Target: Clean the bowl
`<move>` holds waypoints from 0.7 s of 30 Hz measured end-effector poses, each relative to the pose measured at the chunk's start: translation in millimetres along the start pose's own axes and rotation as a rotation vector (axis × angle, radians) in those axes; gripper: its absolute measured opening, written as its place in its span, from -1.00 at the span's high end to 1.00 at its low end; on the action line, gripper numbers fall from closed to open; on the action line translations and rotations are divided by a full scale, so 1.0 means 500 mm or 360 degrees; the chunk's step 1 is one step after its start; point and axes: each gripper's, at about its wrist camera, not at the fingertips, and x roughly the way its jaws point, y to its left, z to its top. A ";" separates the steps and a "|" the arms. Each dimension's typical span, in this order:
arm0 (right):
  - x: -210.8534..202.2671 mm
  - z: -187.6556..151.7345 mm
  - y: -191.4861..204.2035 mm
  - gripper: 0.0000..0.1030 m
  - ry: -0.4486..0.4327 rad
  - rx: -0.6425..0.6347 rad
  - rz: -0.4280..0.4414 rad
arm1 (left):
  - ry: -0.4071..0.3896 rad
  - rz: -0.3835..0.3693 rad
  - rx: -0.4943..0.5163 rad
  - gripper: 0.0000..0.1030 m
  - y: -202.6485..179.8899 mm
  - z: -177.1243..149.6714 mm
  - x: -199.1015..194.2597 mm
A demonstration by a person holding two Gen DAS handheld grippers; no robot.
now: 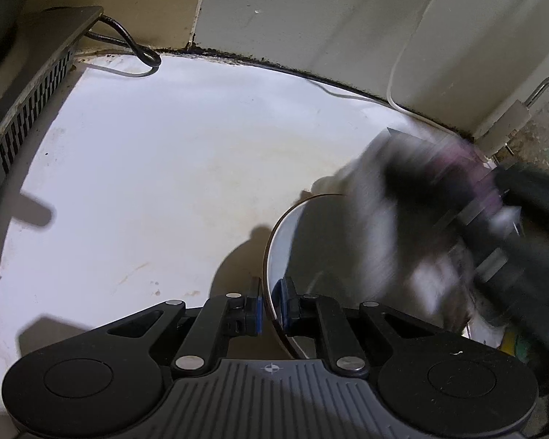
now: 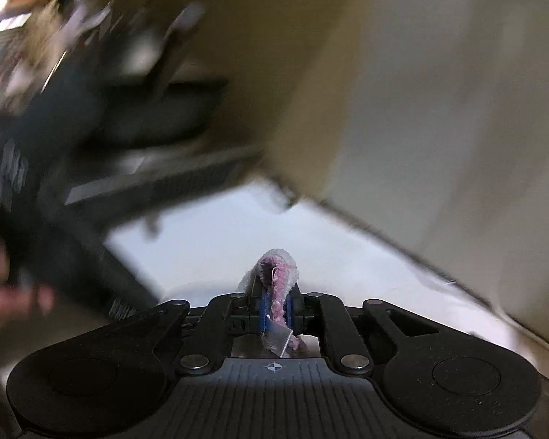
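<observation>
Here, left gripper (image 1: 269, 309) jaws pinching bowl (image 1: 292, 241) rim, right gripper (image 2: 275, 305) jaws clamping pink cloth (image 2: 279, 274), seemingly blurred elsewhere.

White surface (image 1: 157, 168), glossy, w/ faint brownish stains & a few dark specks; dark grime along the back edge where it meets the wall. Black cable (image 1: 135, 45) loops onto it at back left, beside a grey vented device (image 1: 36, 84) on the left edge. Thin white cord (image 1: 351, 95) runs along the back right. Bowl (image 1: 292, 248) at front right; can't tell if it rests on the surface.
</observation>
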 end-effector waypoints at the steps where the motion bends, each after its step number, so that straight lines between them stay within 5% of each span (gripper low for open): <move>1: -0.010 0.007 -0.006 0.82 -0.0031 -0.0002 -0.0009 | 0.0003 0.0001 0.0005 0.75 0.000 0.000 0.000; 4: -0.064 0.034 -0.027 0.82 -0.0180 0.0047 0.0036 | 0.0008 -0.0001 0.0003 0.75 0.003 0.000 0.001; 7: -0.098 0.045 -0.058 0.81 -0.0270 0.0170 0.0283 | 0.0011 -0.0005 -0.0004 0.75 0.007 0.001 0.001; 8: -0.102 0.041 -0.063 0.81 -0.0215 0.0233 0.0400 | 0.0011 -0.0006 -0.0005 0.75 0.007 0.001 0.001; 11: -0.037 0.015 -0.059 0.81 0.0092 0.0253 0.0443 | 0.0015 -0.0013 -0.0013 0.75 0.010 0.001 0.001; 17: 0.127 -0.012 0.030 0.81 0.0714 -0.0273 0.0467 | 0.0022 -0.0027 -0.0009 0.76 0.013 0.001 0.004; 21: 0.179 0.006 0.031 0.77 0.0963 -0.0466 0.0697 | 0.0015 -0.0039 -0.0025 0.75 0.020 0.003 0.008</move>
